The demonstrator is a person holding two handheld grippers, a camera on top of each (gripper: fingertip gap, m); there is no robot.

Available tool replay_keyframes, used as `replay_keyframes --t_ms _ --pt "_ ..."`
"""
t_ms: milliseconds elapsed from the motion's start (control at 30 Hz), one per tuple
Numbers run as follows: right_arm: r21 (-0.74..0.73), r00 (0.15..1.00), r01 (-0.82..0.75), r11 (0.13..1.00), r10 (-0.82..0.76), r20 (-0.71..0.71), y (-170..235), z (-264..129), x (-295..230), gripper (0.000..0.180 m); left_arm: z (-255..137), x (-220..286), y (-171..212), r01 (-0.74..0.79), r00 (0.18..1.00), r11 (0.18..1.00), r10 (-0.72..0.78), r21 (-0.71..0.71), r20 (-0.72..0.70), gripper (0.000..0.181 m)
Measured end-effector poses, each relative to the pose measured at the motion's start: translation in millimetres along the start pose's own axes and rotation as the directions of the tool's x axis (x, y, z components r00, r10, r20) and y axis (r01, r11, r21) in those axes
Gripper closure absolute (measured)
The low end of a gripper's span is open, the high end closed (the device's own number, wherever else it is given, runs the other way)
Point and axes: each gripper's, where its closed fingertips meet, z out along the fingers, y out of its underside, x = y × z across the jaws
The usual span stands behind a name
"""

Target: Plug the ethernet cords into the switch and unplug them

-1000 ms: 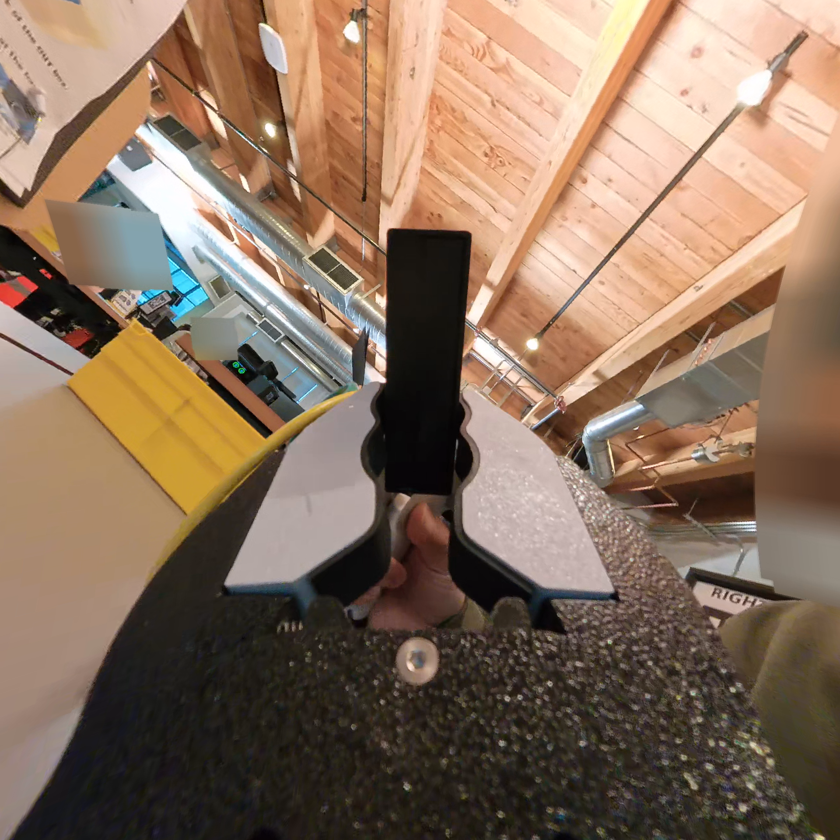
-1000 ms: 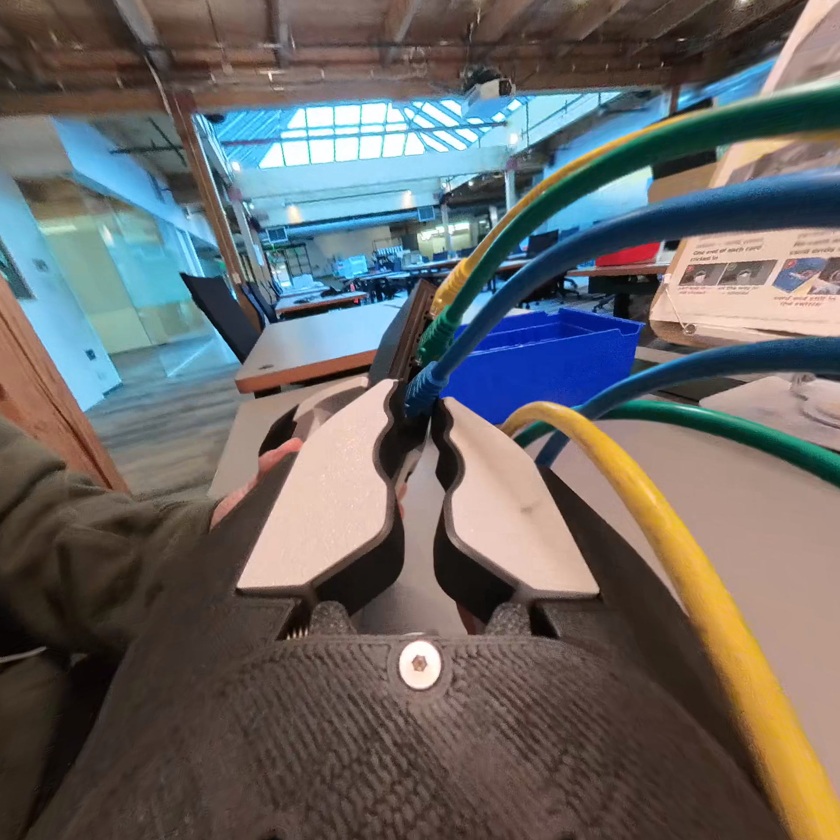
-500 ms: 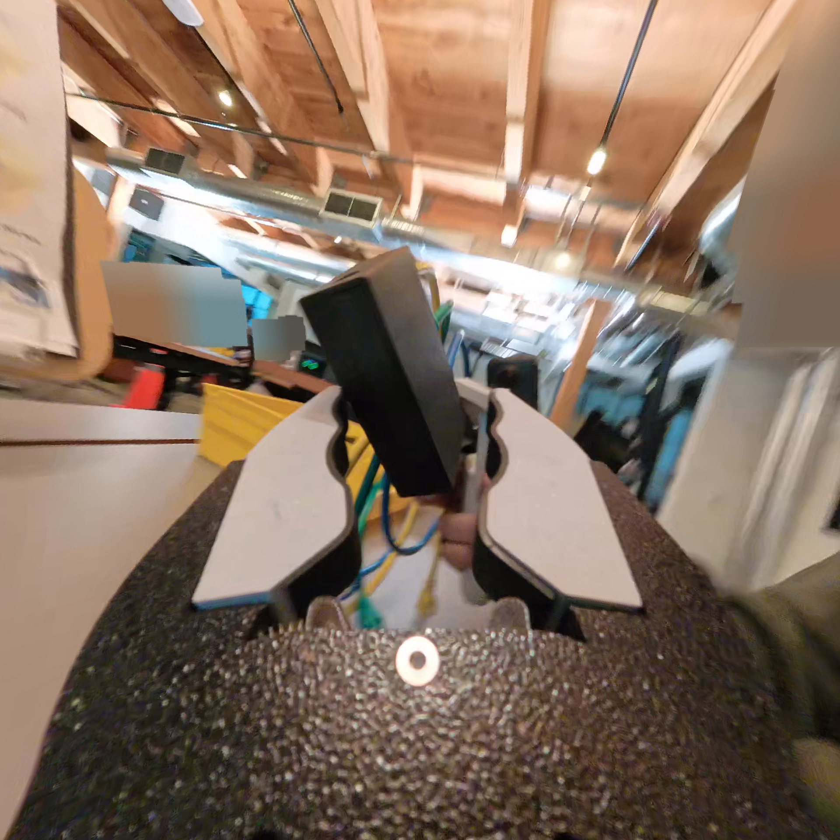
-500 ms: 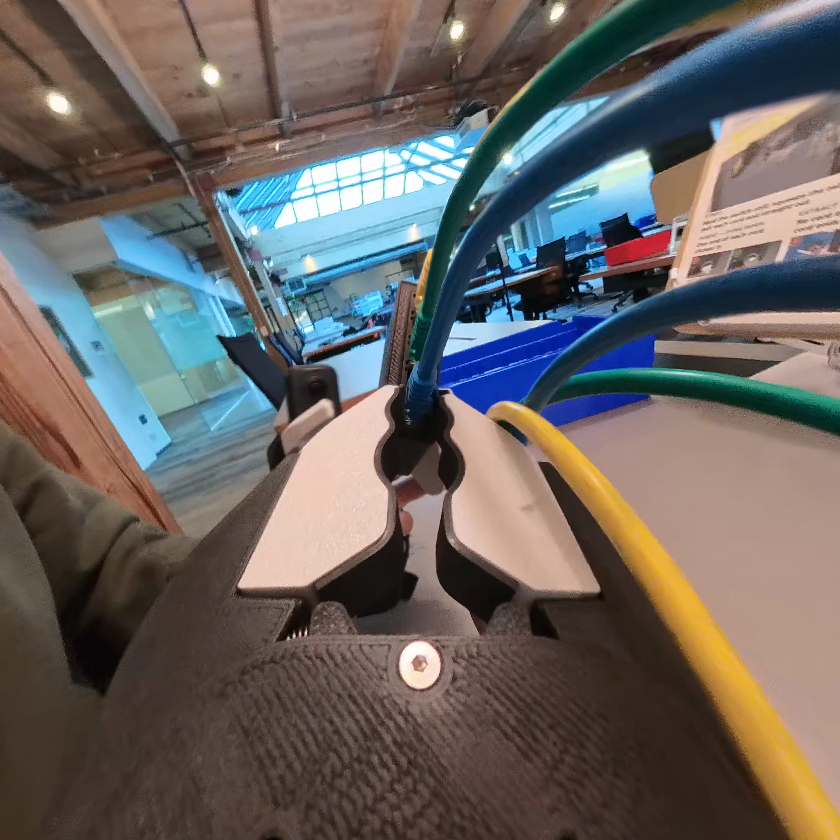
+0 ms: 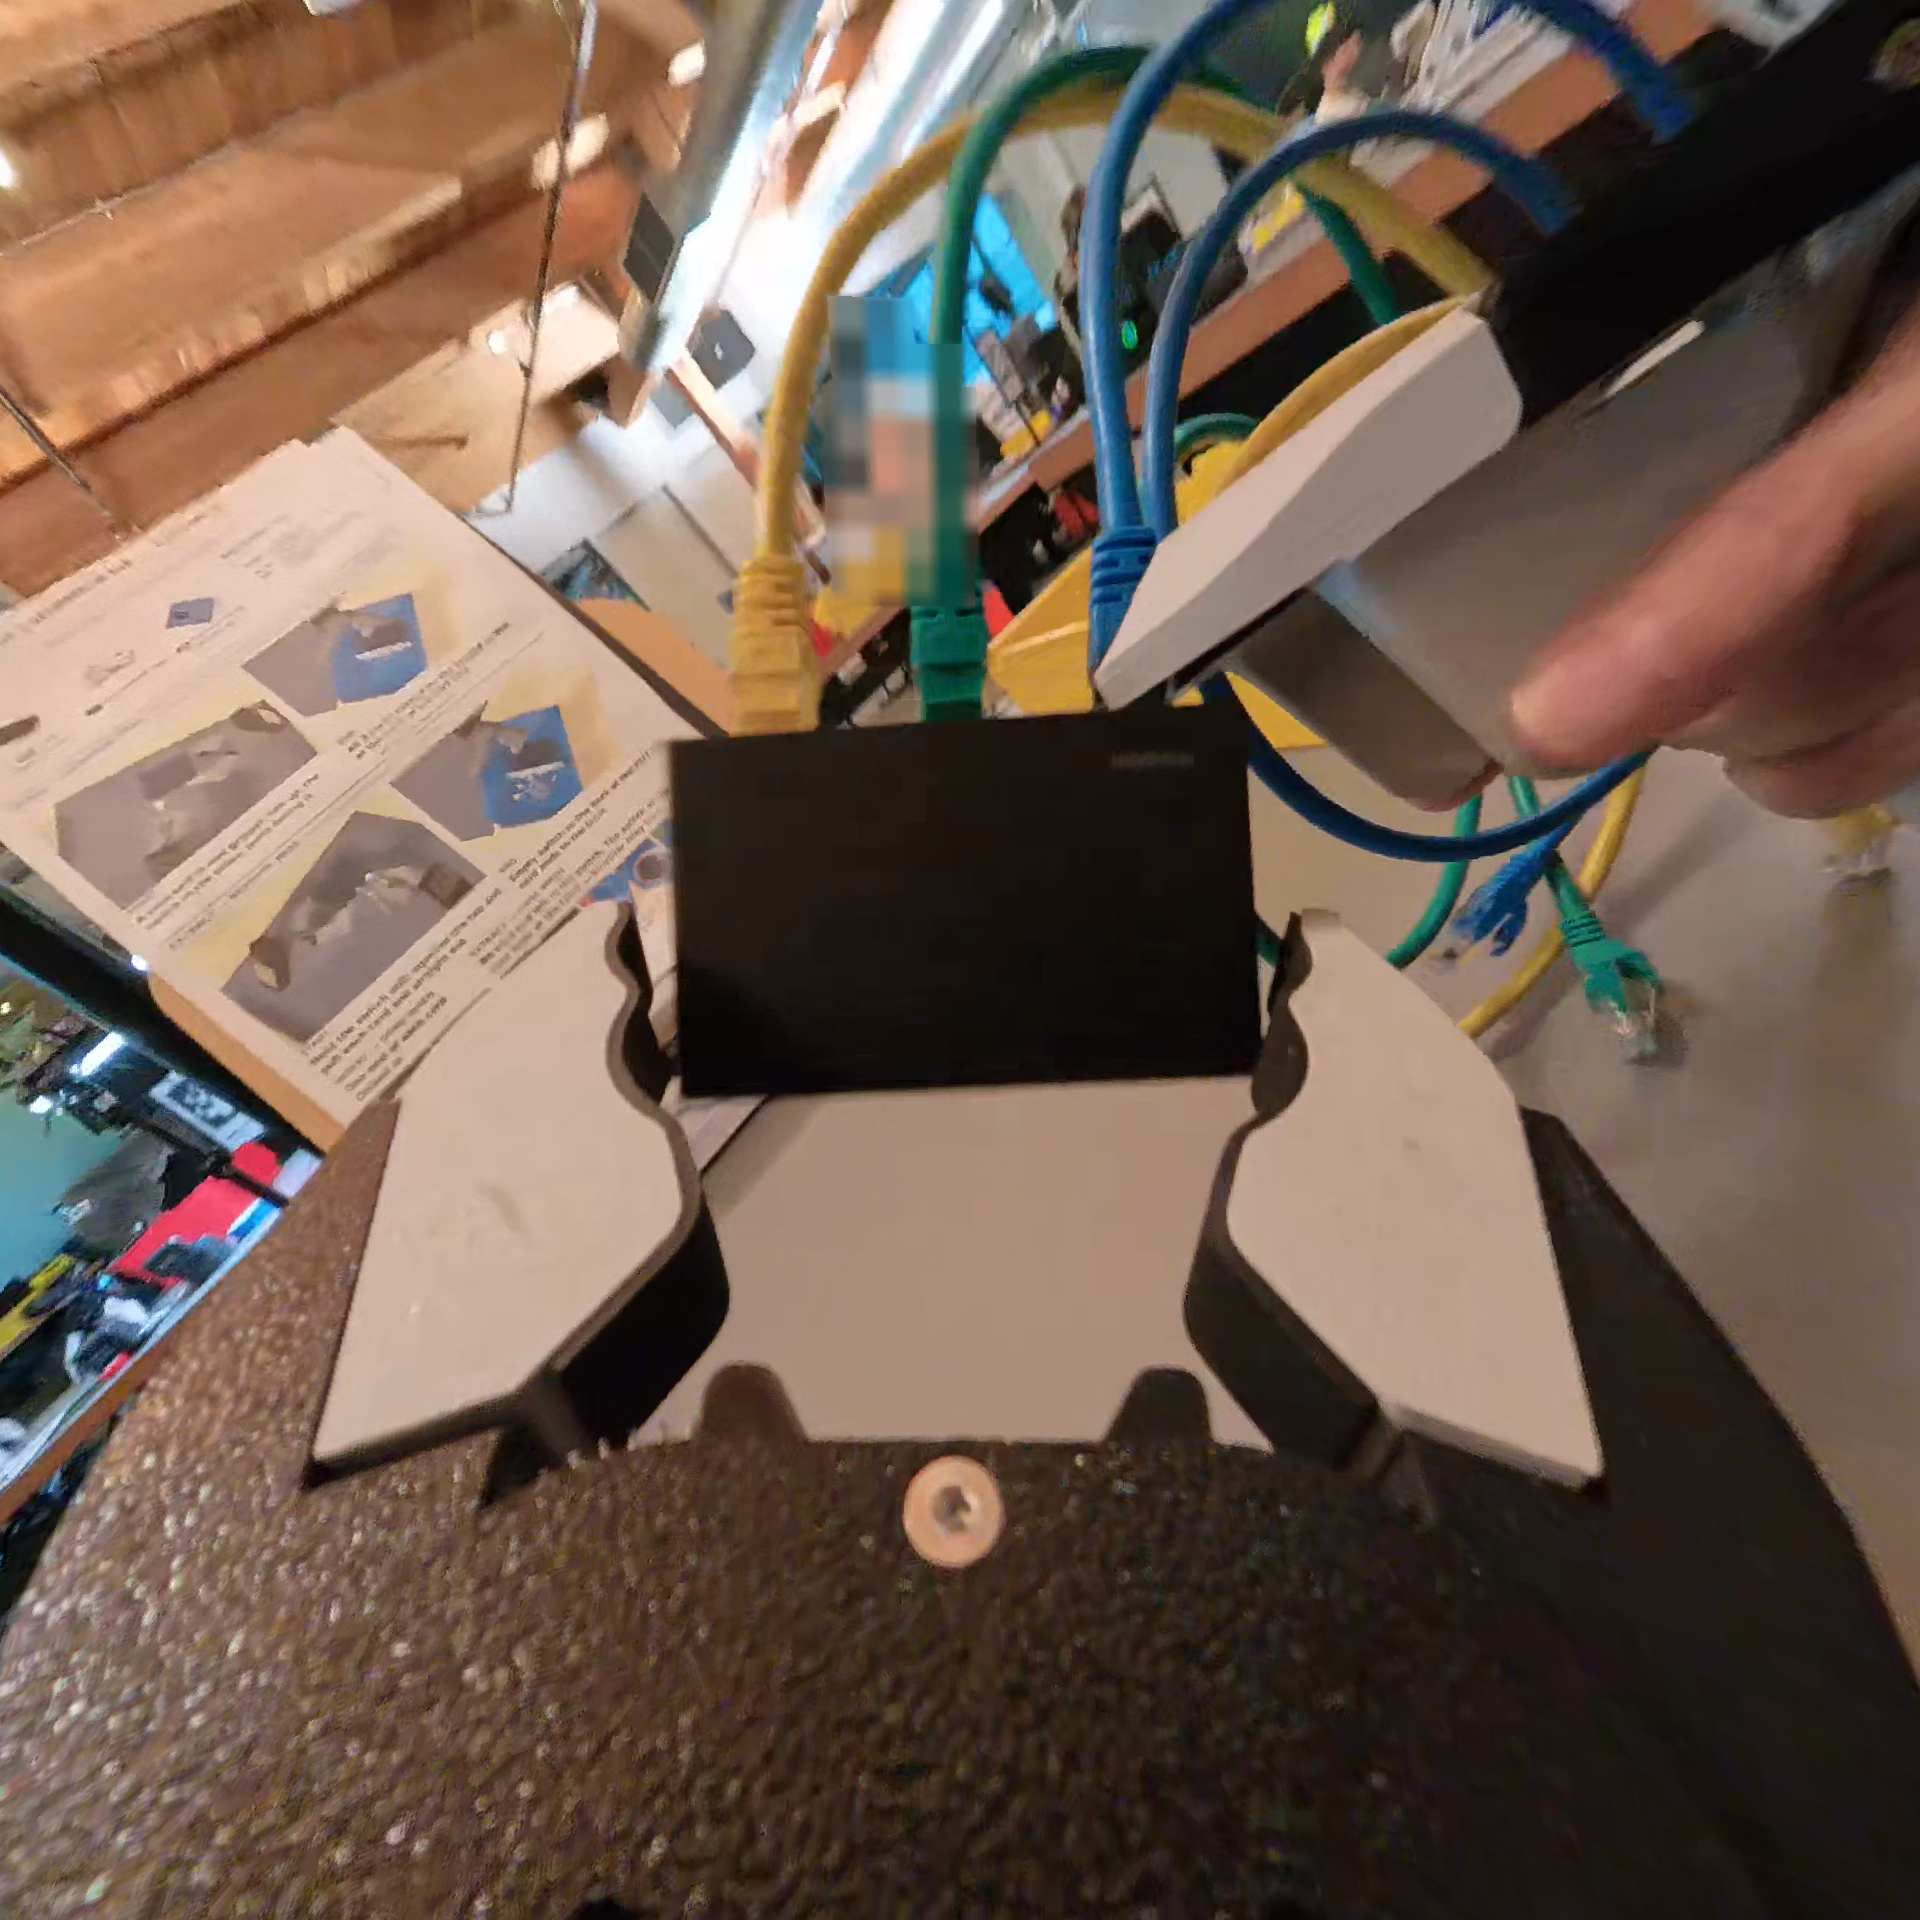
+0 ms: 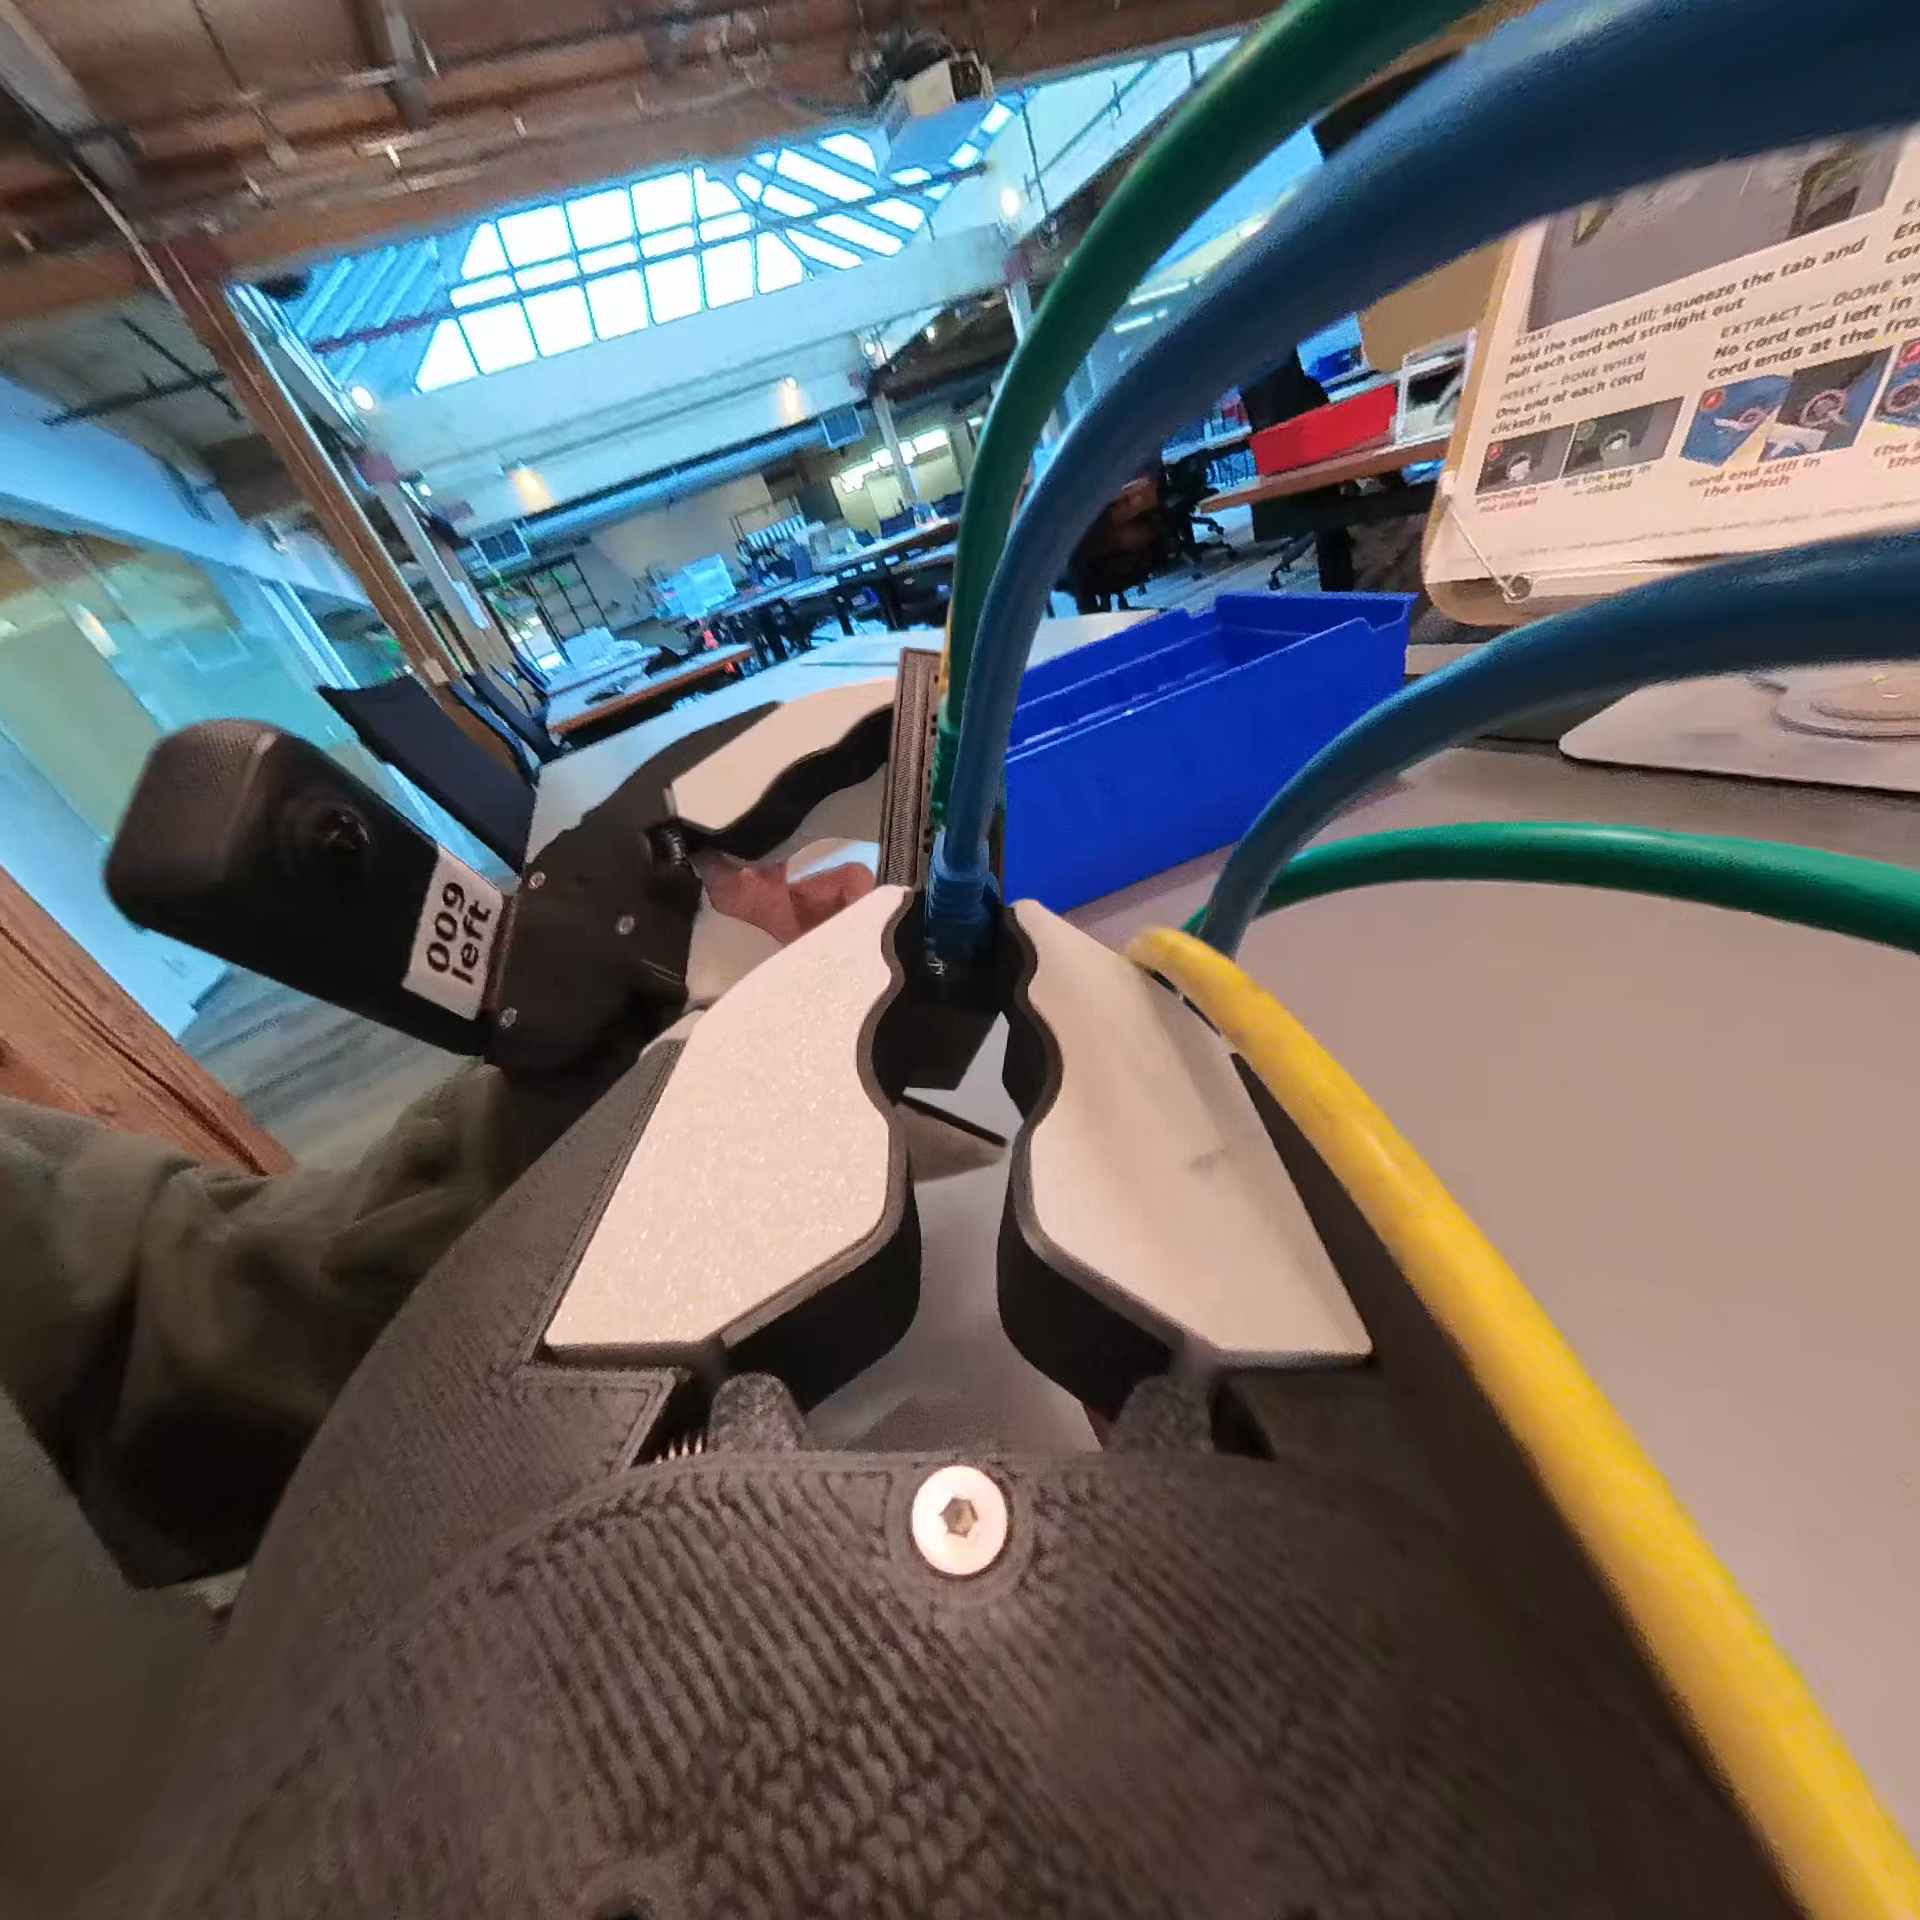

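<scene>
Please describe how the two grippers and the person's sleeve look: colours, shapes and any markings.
Both grippers, left gripper and right gripper, have pale grey flat fingers with wavy black inner edges, on a rough, textured black body with one silver screw. In the right wrist view, the left gripper carries a black camera with a white sticker. The sleeve is olive green.

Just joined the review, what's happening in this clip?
A person works two handheld grippers on a black switch. The left gripper clamps the switch by its sides. The right gripper is shut on the blue plug at the switch's edge. Yellow and green plugs sit in ports beside it; other cord ends lie loose on the table.
</scene>
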Motion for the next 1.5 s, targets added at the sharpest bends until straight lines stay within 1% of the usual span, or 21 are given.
replay_keyframes --t_ms 33,67,133,167,300,467,533,633,767,867,933,1067,1233,1300,1500 --pt "-0.011 1.000 0.011 1.000 -0.011 -0.012 2 1 -1 0.166 4 2 3 0.006 1.000 0.999 -0.006 -0.036 0.012 0.068" --pt "-0.018 0.999 0.023 1.000 -0.023 -0.032 4 2 -1 0.166 7 2 7 0.019 0.999 0.997 -0.016 -0.074 0.039 0.062" --pt "-0.030 0.998 0.039 0.999 -0.040 -0.054 7 2 1 0.166 9 1 14 0.029 0.997 0.993 -0.020 -0.116 0.077 0.064" --pt "-0.030 0.998 0.026 0.999 -0.028 -0.054 8 2 1 0.166 10 0 14 0.038 0.995 0.991 -0.026 -0.127 0.094 0.067" --pt "-0.053 0.998 0.030 0.998 -0.033 -0.054 16 5 -1 0.166 12 -1 21 0.070 0.991 0.985 -0.050 -0.157 0.127 0.066" --pt "-0.099 0.997 0.047 0.994 -0.053 -0.059 25 8 3 0.166 12 3 31 0.048 0.996 0.981 -0.034 -0.187 0.076 0.067" --pt "-0.093 0.996 0.040 0.995 -0.047 -0.074 26 11 6 0.167 12 0 35 0.049 0.995 0.979 -0.029 -0.199 0.099 0.067" --pt "-0.043 0.993 0.019 0.999 -0.024 -0.113 27 16 10 0.166 12 -3 41 0.062 0.991 0.975 -0.034 -0.214 0.132 0.068" --pt "0.034 0.988 -0.019 0.999 0.024 -0.150 25 19 14 0.164 11 -5 41 0.066 0.986 0.976 -0.032 -0.206 0.162 0.068" --pt "0.056 0.989 -0.036 0.998 0.044 -0.143 24 20 14 0.162 11 -6 40 0.074 0.984 0.977 -0.039 -0.200 0.176 0.069" --pt "0.064 0.988 -0.029 0.998 0.038 -0.147 24 19 16 0.165 11 -6 40 0.074 0.981 0.977 -0.036 -0.199 0.190 0.069" --pt "0.097 0.991 -0.057 0.994 0.069 -0.118 22 17 17 0.164 11 -4 35 0.101 0.976 0.982 -0.066 -0.160 0.206 0.069" --pt "0.113 0.992 -0.075 0.991 0.085 -0.089 22 14 17 0.162 13 0 33 0.150 0.970 0.981 -0.122 -0.120 0.210 0.069" --pt "0.110 0.992 -0.089 0.990 0.098 -0.074 23 13 17 0.161 13 1 34 0.143 0.971 0.983 -0.116 -0.119 0.211 0.069" --pt "0.103 0.990 -0.114 0.988 0.121 -0.065 26 12 19 0.165 13 1 34 0.121 0.972 0.985 -0.094 -0.121 0.214 0.069"
